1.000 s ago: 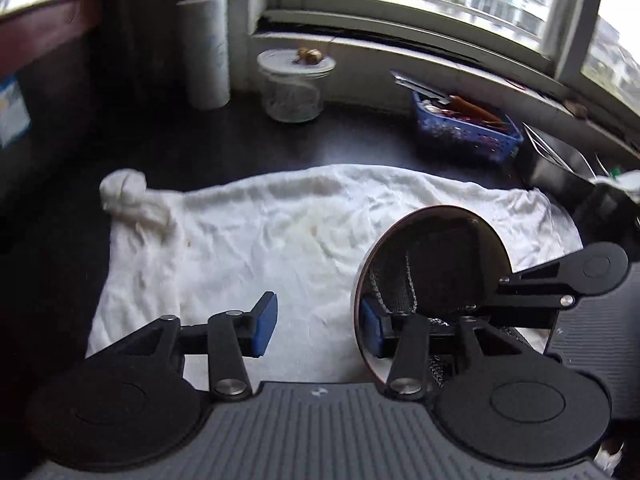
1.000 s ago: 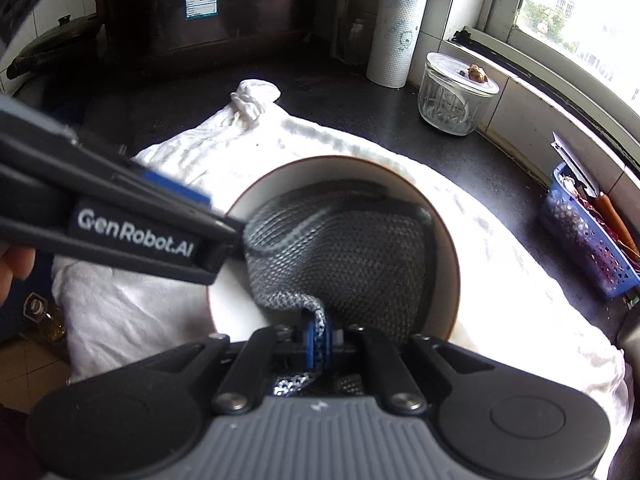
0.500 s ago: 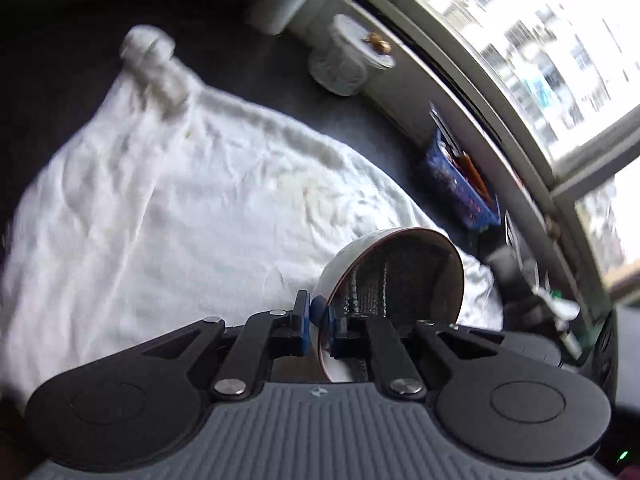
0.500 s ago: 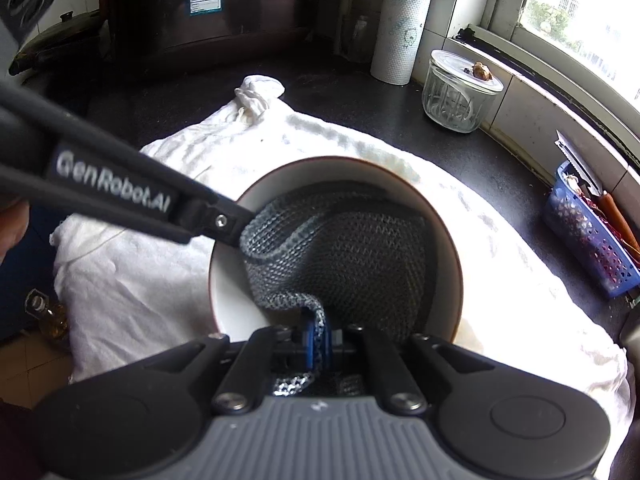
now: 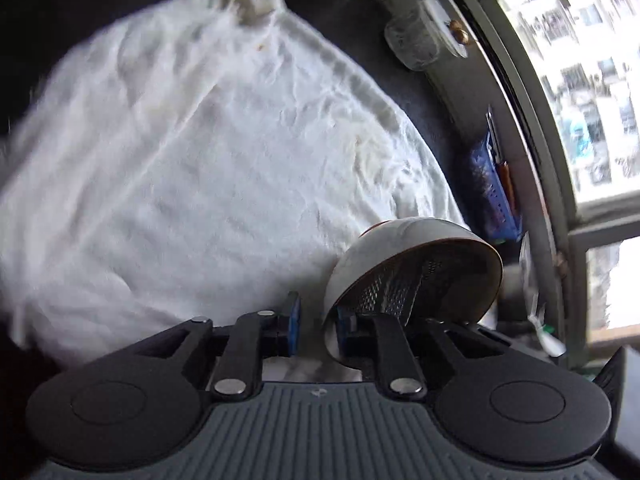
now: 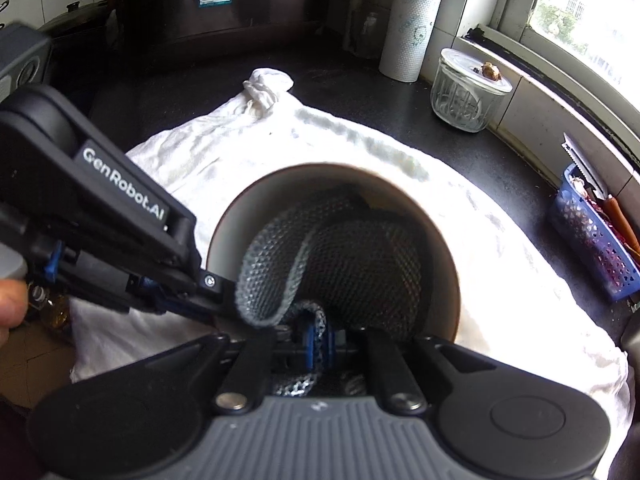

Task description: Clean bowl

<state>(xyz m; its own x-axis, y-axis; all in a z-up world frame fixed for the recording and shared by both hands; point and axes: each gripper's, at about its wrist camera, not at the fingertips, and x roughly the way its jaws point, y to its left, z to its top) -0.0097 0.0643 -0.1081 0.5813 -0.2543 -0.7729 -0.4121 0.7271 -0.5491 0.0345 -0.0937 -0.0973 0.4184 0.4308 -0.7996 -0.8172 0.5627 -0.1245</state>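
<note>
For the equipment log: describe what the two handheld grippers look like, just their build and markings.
Both are matte black two-finger units. The left gripper and right gripper share a grey ribbed body, round black pivot discs, silver rivets on the linkage bars and blue fingertip pads. Seen in the right wrist view, the left gripper's side bears white "GenRobot.AI" lettering. No cables or sleeves show.

Matte black across the left tool (image 5: pixel 318 320): two round discs, flat linkage bars, thin fingers. Pinned with silver screws (image 5: pixel 229 386) at the joints. Tipped with blue pads (image 5: pixel 295 318). Backed by a grey ribbed housing (image 5: pixel 320 432) bearing a small pale logo at its front edge. Marked along one side with white lettering (image 6: pixel 124 188), "GenRobot.AI". Same again on the right tool (image 6: pixel 316 344): black discs and bars, silver screws, blue pads, grey ribbed housing.
</note>
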